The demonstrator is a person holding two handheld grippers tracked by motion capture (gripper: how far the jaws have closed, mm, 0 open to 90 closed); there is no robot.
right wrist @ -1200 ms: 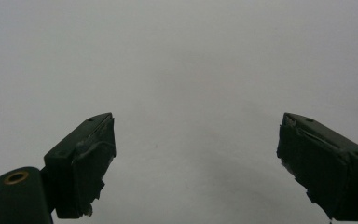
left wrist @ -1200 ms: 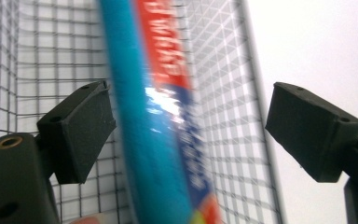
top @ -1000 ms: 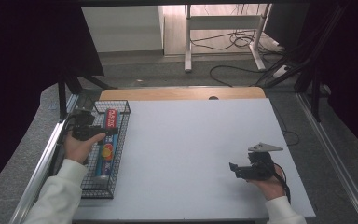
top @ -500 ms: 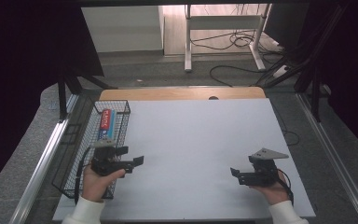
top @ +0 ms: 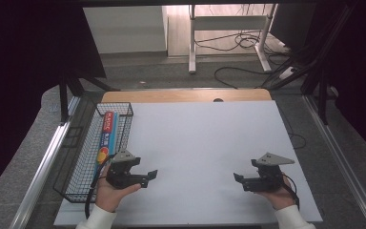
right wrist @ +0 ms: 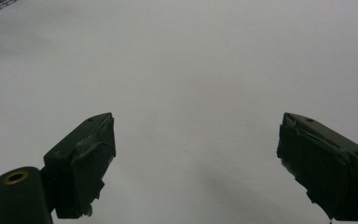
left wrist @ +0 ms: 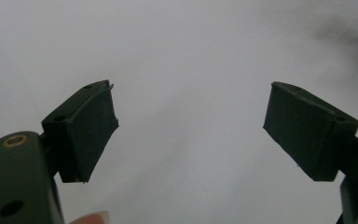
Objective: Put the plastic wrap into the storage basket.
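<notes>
- Tabletop (top: 205,143): smooth, matt white sheet; bare wood strip at the far edge.
- Basket (top: 78,176): thin black wire mesh.
- Box (top: 106,138) in the basket: glossy printed cardboard.
- Left tongs (top: 150,175), right tongs (top: 237,178): matt black plastic; pads (left wrist: 91,128) scuffed.

The left black plastic two-jaw claw (top: 148,175) carries a grey three-cornered plate on top and a black cable trailing behind it. The right black plastic two-jaw claw (top: 238,179) has the same plate and cable. Each jaw ends in a blocky, scuffed dark pad, with a brass-ringed hole beside the left one. White sleeve cuffs (top: 96,220) sit behind both.
</notes>
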